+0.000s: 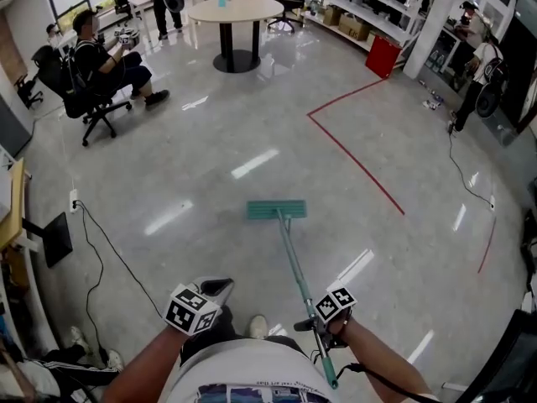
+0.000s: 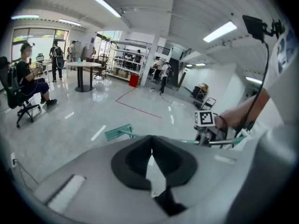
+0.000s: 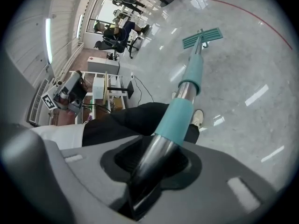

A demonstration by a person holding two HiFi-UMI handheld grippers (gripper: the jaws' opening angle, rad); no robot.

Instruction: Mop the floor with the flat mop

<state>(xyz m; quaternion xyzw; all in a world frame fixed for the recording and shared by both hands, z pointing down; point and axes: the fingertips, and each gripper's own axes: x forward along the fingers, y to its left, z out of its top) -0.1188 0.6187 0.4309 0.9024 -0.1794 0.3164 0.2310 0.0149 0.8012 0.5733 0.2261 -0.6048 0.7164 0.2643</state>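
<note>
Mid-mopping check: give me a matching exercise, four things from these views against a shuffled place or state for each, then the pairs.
Things:
1. mop head
2. left tongs
3. right tongs
4. round table

Place or state:
A. closed round the mop handle
B. closed, holding nothing
C. far off, at the top of the head view
D. flat on the floor, straight ahead

Pairs: 1-D; 2-B; 3-A; 4-C
</note>
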